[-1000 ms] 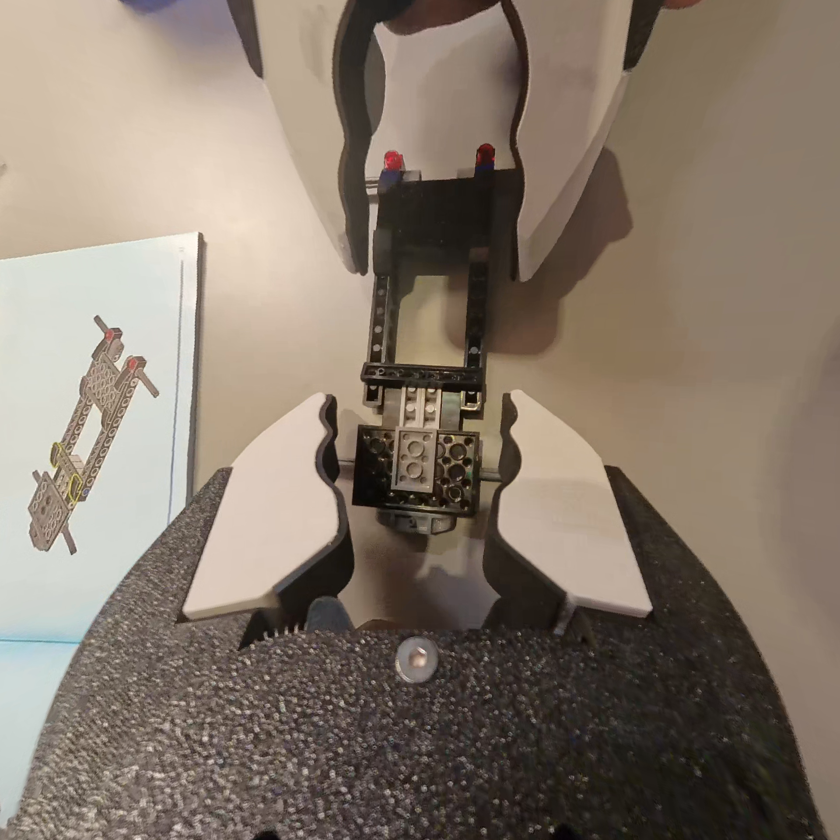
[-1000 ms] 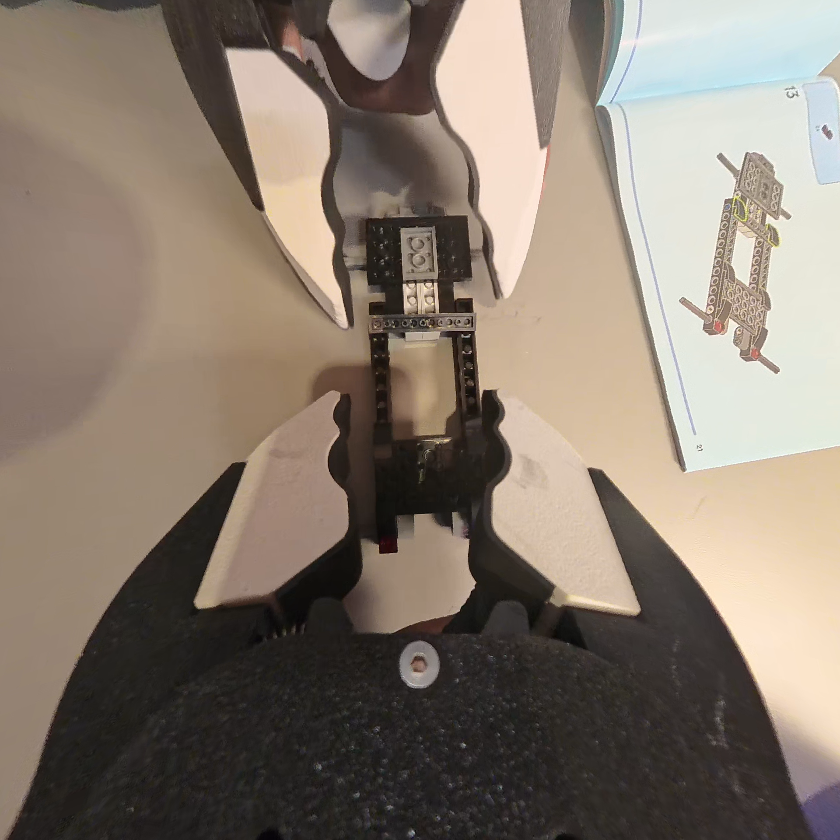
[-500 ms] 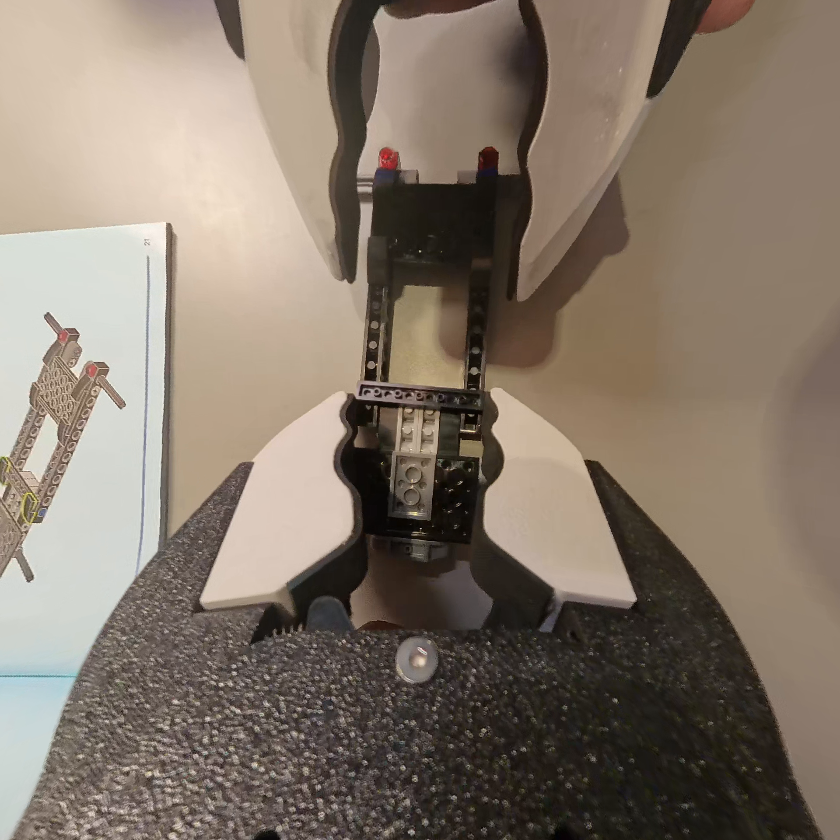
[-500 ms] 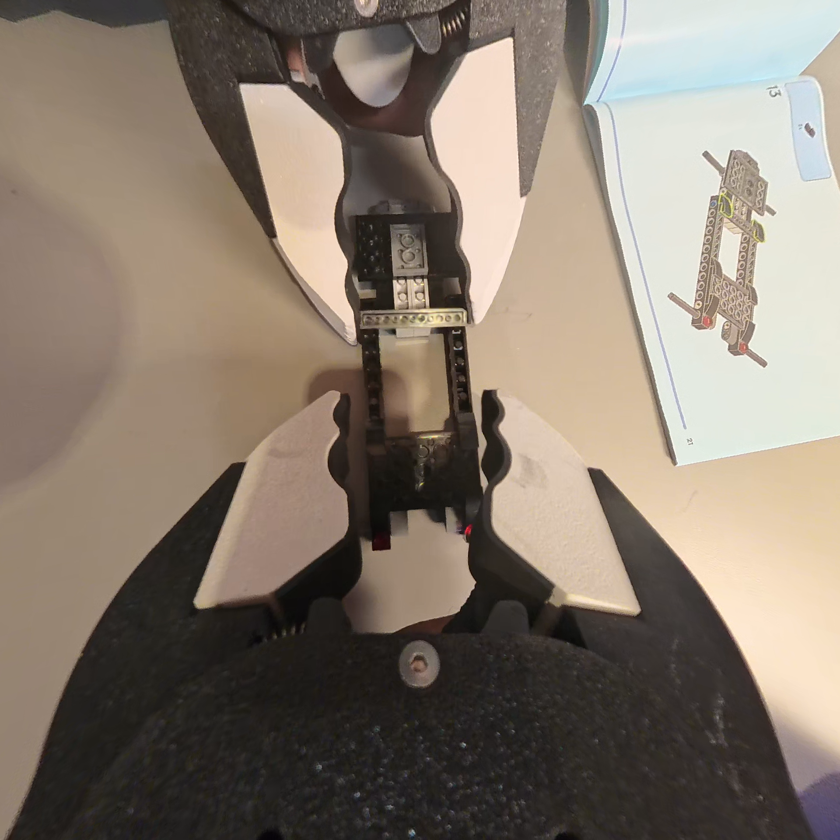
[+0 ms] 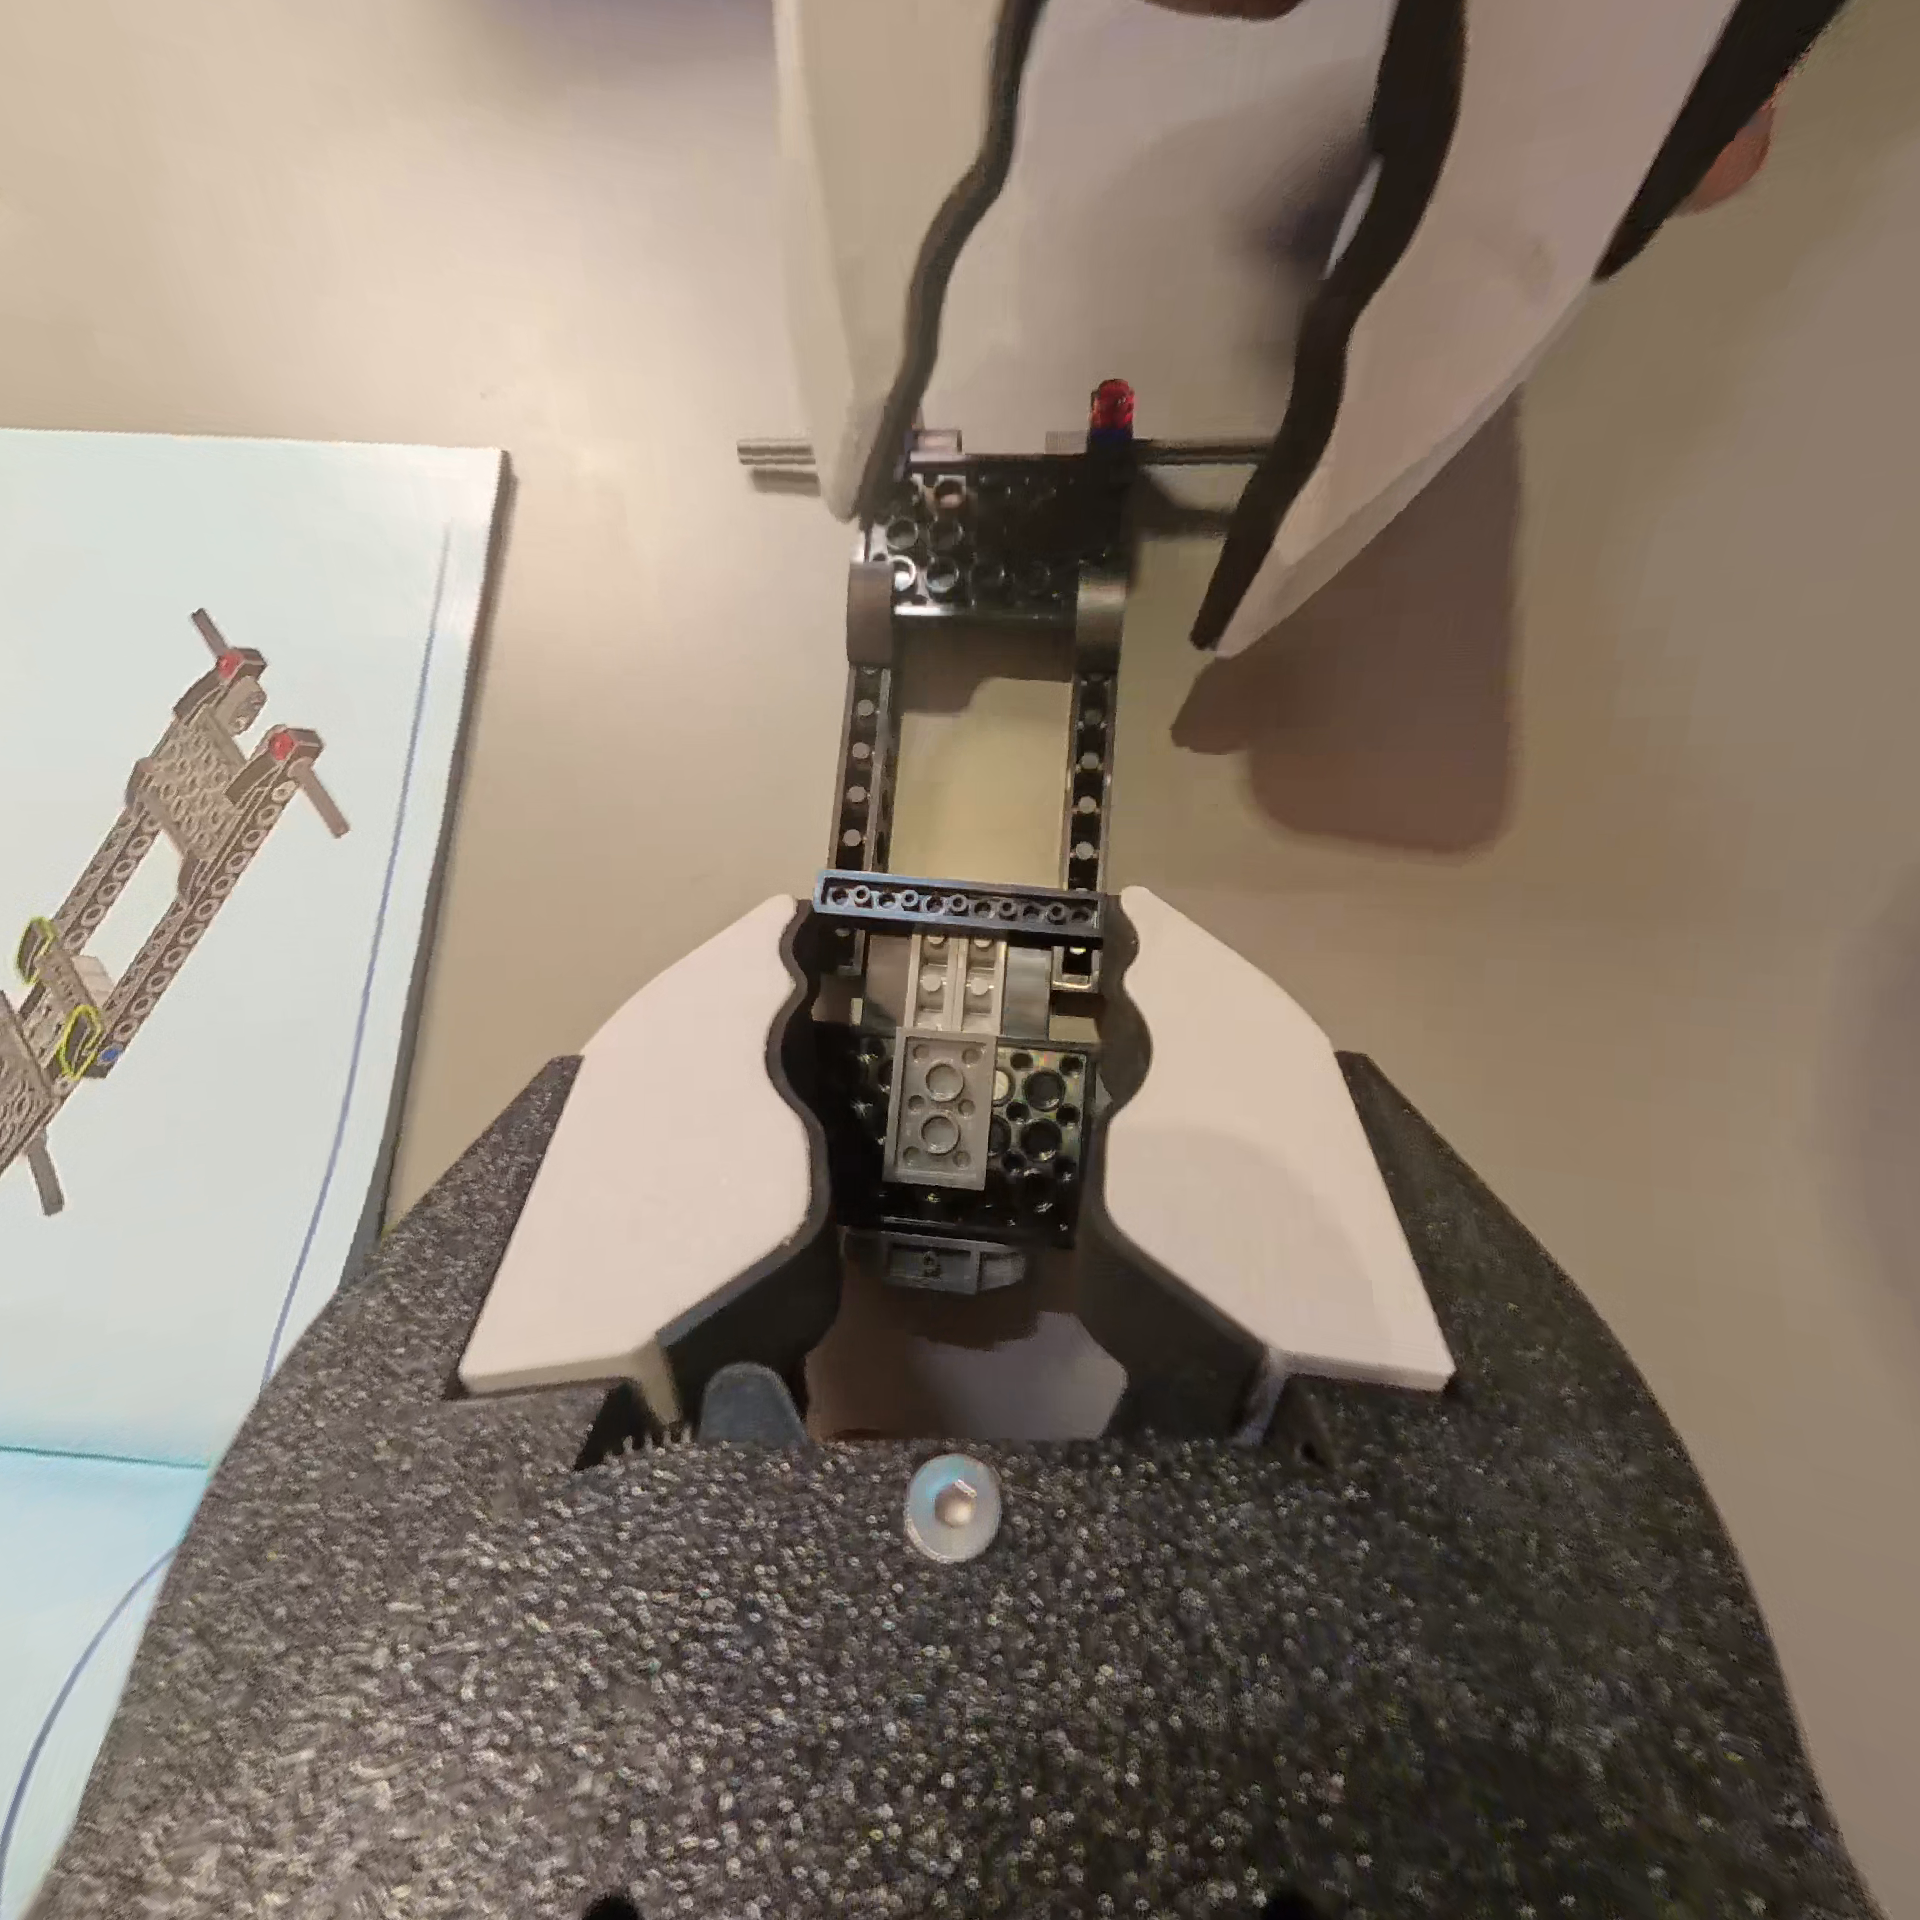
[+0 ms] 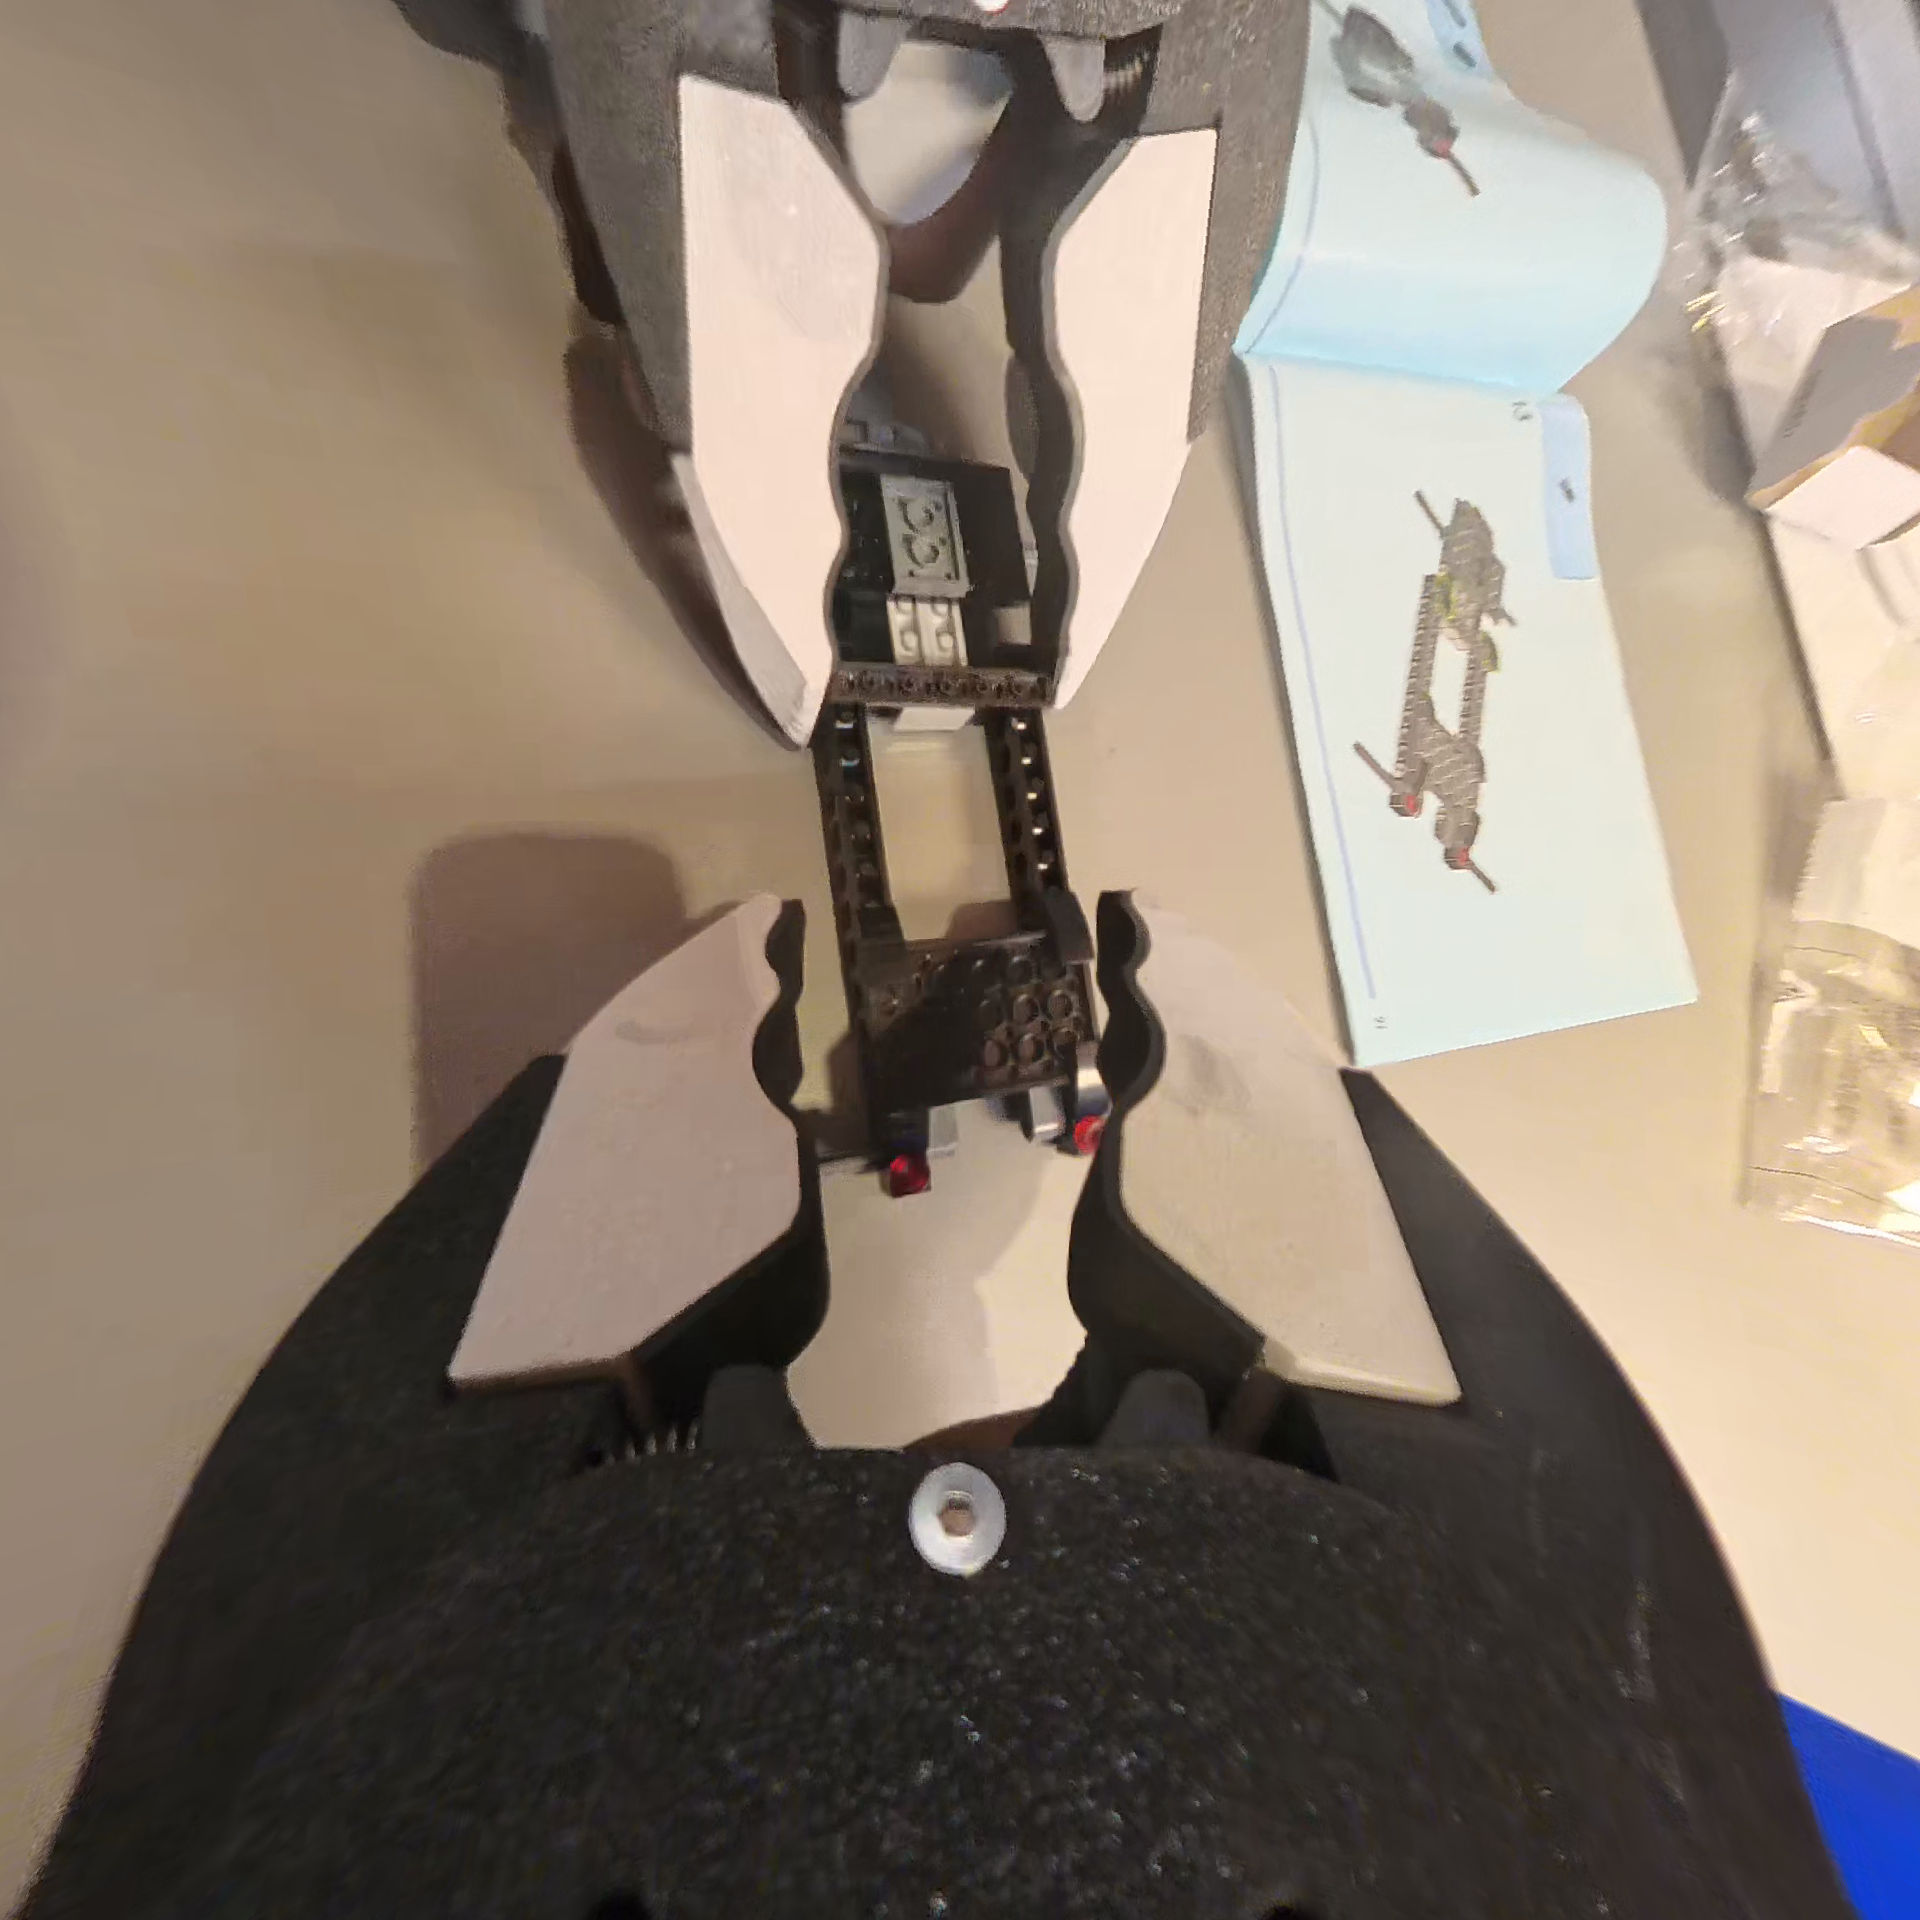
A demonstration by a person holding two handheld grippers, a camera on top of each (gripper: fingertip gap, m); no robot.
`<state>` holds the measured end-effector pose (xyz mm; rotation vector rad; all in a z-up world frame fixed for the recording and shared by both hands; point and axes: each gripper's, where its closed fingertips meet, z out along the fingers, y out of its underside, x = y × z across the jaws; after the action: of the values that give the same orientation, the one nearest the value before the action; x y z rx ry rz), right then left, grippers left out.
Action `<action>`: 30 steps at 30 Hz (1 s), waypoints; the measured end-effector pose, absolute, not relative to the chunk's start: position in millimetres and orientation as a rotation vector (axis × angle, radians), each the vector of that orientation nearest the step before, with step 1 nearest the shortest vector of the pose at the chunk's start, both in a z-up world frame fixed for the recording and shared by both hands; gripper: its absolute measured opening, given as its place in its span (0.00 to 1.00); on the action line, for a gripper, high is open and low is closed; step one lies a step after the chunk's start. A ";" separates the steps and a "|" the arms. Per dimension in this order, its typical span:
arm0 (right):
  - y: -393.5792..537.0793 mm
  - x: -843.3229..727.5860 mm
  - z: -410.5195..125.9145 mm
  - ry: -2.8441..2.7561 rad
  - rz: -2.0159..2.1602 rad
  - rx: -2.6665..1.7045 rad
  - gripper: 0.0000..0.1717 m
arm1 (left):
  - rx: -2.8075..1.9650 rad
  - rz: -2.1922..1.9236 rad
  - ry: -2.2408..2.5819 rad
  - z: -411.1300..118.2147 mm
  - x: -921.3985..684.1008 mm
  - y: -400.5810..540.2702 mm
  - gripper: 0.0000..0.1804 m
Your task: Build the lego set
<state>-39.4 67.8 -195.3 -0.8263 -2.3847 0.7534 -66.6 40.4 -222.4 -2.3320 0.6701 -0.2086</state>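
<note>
Pinching one end of the black brick chassis (image 5: 977,935), the left gripper (image 5: 961,914) holds it above the bench (image 5: 1558,1039); the right gripper's (image 6: 951,925) jaws stand spread around its red-studded end (gaps visible), instruction booklet (image 6: 1455,675) beside.

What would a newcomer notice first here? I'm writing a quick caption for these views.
The long black and grey brick frame on the tan table, with the left tongs clamped on its grey-plated end. The right tongs straddle its other end by the red studs, with a gap on one side. A pale blue instruction booklet lies open beside it.
</note>
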 end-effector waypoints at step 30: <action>46.0 -54.4 -205.5 -2.127 0.512 -0.598 0.25 | -2.413 -0.097 0.448 -220.5 -92.7 41.5 0.29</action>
<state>-54.4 46.0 -205.5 -0.5984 -2.1267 0.5123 -92.7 41.5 -220.5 -2.4129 0.4484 -0.0969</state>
